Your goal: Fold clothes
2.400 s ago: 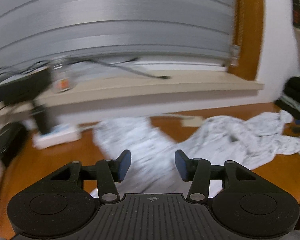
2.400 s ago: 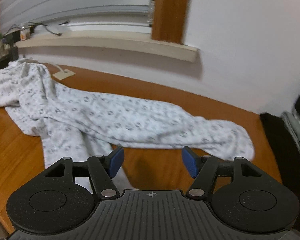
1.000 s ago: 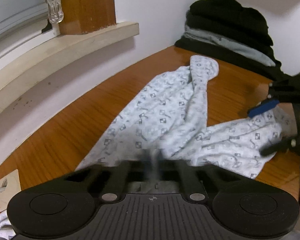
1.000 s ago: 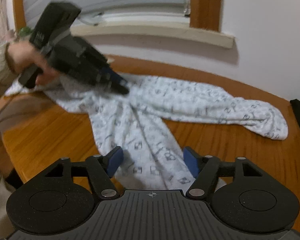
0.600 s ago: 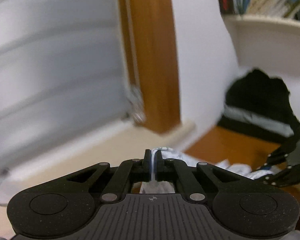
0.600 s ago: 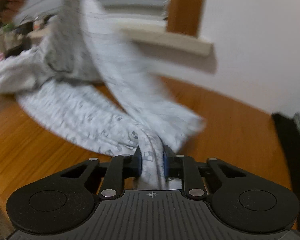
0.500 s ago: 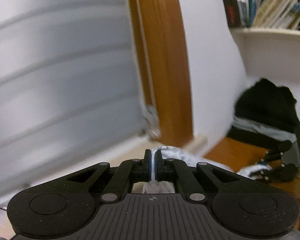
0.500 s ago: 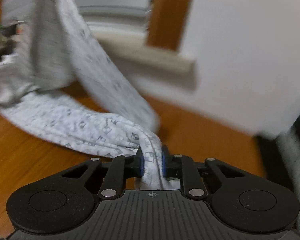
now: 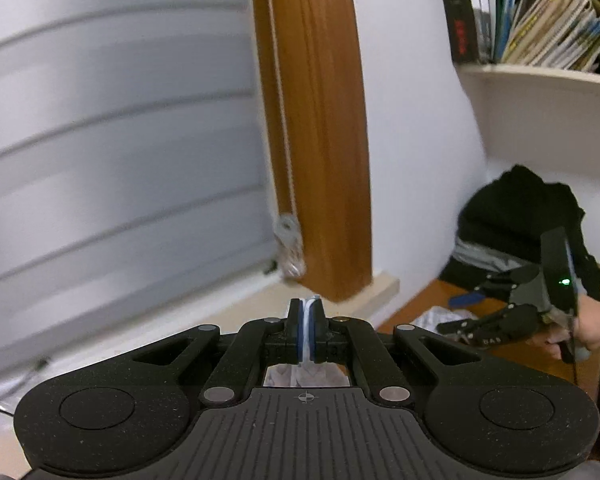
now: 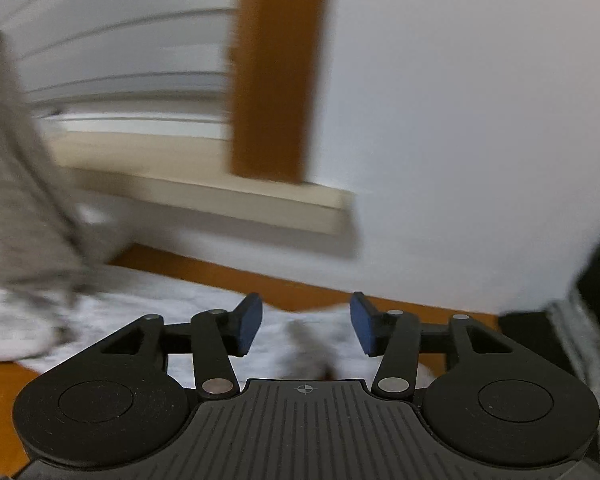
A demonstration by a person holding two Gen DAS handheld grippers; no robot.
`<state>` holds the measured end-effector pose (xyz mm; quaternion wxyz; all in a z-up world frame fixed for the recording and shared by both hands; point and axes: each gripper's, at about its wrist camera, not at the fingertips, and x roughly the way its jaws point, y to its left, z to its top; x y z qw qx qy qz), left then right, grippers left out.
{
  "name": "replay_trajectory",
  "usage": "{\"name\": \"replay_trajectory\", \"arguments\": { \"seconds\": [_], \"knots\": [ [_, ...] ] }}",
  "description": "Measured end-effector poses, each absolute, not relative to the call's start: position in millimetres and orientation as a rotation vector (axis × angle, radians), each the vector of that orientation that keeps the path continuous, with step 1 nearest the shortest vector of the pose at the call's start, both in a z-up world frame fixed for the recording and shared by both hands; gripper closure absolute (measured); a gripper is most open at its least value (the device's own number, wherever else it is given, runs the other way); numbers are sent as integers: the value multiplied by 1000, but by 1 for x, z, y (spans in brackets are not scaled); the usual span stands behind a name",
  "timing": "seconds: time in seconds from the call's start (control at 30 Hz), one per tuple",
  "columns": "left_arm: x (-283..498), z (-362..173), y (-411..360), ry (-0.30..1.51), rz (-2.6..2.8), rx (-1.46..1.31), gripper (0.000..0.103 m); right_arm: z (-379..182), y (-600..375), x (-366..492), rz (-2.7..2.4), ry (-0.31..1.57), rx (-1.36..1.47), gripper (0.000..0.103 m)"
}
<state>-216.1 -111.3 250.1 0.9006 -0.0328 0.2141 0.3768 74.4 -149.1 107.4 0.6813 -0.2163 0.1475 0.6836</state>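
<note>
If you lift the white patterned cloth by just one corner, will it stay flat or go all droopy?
Probably droopy. The white patterned cloth hangs in a limp sheet from where the left gripper pinches it, the rest trailing on the wooden table. It likely feels light: a thin pinched edge seems enough to hold it up.

White wall (image 9: 412,160), wooden window frame (image 9: 320,120), bookshelf (image 9: 540,76).

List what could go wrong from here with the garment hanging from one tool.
1. The left tool pinches only a thin edge of the garment, so it may slip out.
2. The right tool is opening with nothing between its pads, so the hanging cloth may bunch on the table.
</note>
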Motion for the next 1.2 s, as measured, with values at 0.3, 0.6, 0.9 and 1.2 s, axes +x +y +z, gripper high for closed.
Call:
{"name": "replay_trajectory", "arguments": {
  "seconds": [0.3, 0.6, 0.9, 1.2],
  "knots": [
    [-192, 234, -110, 462, 737, -73, 100, 145, -159, 12, 1811, 373, -380, 44],
    [-188, 227, -128, 460, 679, -71, 100, 153, -137, -22, 1884, 363, -386, 42],
    [-202, 216, -131, 508, 649, -113, 100, 146, -126, -64, 2057, 328, -387, 45],
    [-228, 205, -146, 484, 651, -138, 85, 153, -145, -48, 1940, 242, -336, 100]
  ]
}}
